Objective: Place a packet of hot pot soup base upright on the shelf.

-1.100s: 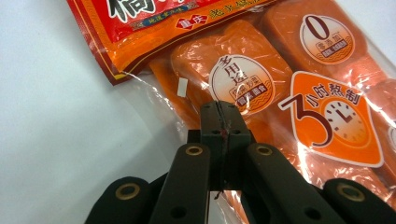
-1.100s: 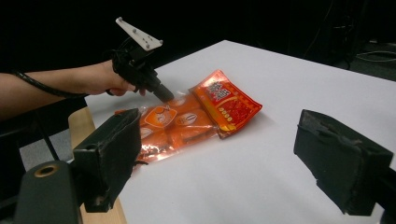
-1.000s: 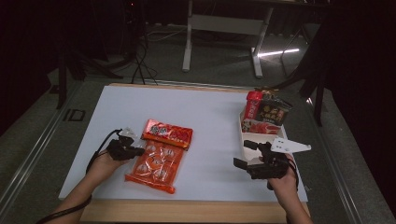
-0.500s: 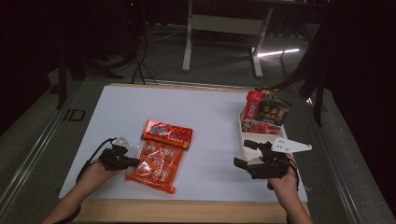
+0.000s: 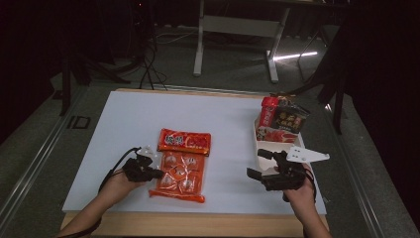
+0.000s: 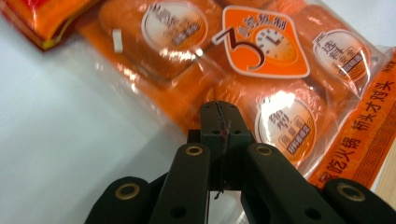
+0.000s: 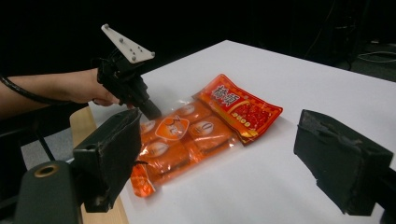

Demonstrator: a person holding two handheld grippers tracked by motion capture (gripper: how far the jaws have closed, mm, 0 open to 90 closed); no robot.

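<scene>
Orange bun packet point(image 5: 178, 174), one, at closed, empty left gripper point(image 5: 157, 173); right gripper point(image 5: 258, 164) wide open, empty.

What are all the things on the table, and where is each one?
clear bag of round orange packs: one, orange and see-through, near left part of the table
red flat packet: one, red-orange, touching the bag's far end
white box: one, white, right side, holding snack packs
red packet and dark packet: one each, upright in the box's far end
table: one, white top with a wooden near edge
left gripper: black, jaws shut, at the bag's left edge
right gripper: black, jaws open, near the box
</scene>
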